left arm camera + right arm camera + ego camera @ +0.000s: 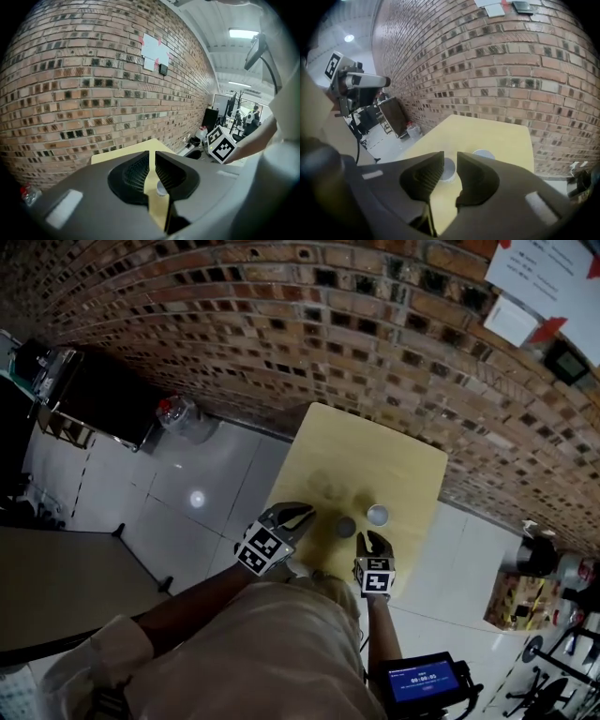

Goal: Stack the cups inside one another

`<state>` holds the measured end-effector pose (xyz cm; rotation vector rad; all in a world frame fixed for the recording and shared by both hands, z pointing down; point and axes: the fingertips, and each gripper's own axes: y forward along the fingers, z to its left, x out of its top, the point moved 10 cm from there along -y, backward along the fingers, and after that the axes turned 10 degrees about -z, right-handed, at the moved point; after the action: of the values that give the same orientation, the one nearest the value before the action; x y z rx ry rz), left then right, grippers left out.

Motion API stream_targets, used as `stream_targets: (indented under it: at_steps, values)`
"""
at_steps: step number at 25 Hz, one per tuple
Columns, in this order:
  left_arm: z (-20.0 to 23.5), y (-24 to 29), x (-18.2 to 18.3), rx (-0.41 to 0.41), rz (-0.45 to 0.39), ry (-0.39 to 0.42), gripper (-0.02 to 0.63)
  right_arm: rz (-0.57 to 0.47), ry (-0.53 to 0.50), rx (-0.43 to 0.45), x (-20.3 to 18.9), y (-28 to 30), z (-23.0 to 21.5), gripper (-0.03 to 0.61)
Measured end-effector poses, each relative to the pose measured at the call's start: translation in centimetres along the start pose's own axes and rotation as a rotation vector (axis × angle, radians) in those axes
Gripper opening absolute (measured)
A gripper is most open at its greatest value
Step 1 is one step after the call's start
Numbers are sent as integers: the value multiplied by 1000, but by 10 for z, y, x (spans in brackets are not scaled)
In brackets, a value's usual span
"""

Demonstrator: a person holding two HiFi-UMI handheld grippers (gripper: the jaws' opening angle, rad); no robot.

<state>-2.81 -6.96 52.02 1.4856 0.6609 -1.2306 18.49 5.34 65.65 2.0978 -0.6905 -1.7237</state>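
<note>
Right claw [373, 538] narrowly parted, empty, near grey cup [345, 526], white cup [378, 515]

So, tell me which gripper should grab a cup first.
Right, probably. The right gripper points at the small grey cup, lined up just beyond its slightly parted jaws; the left gripper sits farther off.

A pale wooden table [375, 460] carries a grey cup [345, 526] beside a white cup [378, 515].
</note>
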Motion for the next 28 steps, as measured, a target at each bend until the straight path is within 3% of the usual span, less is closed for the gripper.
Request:
stream_targets:
  at_steps: [9,19,28]
  values:
    - [19,17,-7,-55,56,37,60,135,25,-8,-19,49,-7,78]
    - [36,21,-10,-58,87,33,60,253,-17,4,-38,83,-6,78]
    - [43,20,-11,-35,100,22,60,298,-35,-14,-47,96,-10,78]
